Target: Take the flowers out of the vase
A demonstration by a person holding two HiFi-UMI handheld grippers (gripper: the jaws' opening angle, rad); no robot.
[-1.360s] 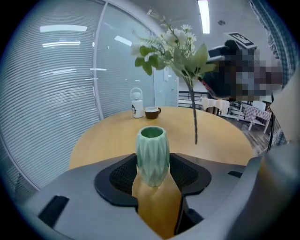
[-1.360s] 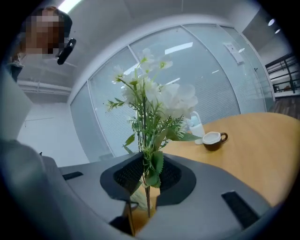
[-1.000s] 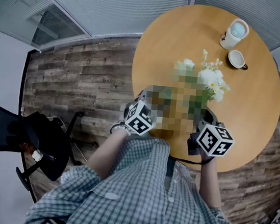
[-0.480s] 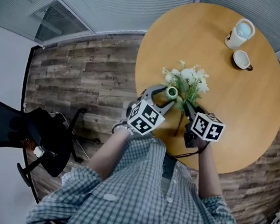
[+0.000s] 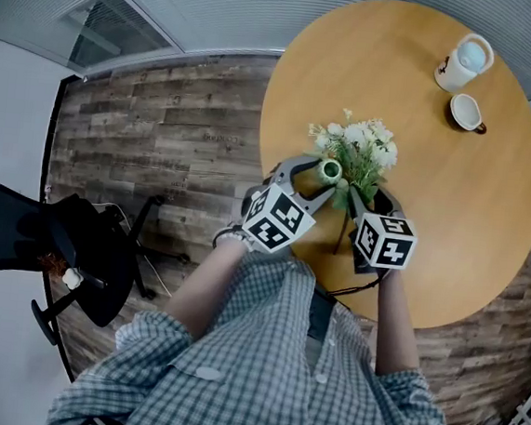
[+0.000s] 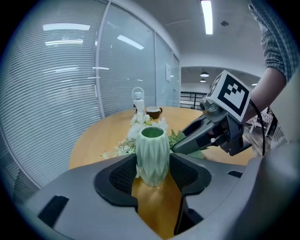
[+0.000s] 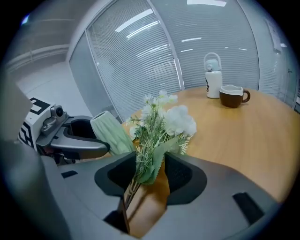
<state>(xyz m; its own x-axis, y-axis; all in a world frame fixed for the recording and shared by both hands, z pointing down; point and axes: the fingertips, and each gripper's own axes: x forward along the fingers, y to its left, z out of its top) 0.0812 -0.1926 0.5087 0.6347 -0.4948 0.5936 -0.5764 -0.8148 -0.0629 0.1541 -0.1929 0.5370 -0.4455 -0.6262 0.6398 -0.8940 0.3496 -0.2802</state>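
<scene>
My left gripper (image 6: 152, 172) is shut on a ribbed pale green vase (image 6: 152, 154), which stands upright and empty on the round wooden table (image 5: 454, 197). The vase's mouth (image 5: 328, 171) shows in the head view. A bunch of white flowers with green leaves (image 7: 161, 124) lies on the table just right of the vase, heads pointing away from me. My right gripper (image 7: 152, 176) has just been opening its jaws. The stems still lie between them, with a gap beside the pads. In the head view the bunch (image 5: 357, 155) sits ahead of the right gripper (image 5: 371, 200).
A white lidded bottle (image 5: 465, 60) and a brown-and-white mug (image 5: 466, 111) stand at the table's far side. A black office chair (image 5: 38, 241) is on the wood floor to my left. Glass walls with blinds ring the table.
The right gripper has come down and lowered the flowers from above the table to lie beside the vase. The left gripper and vase have not moved.
</scene>
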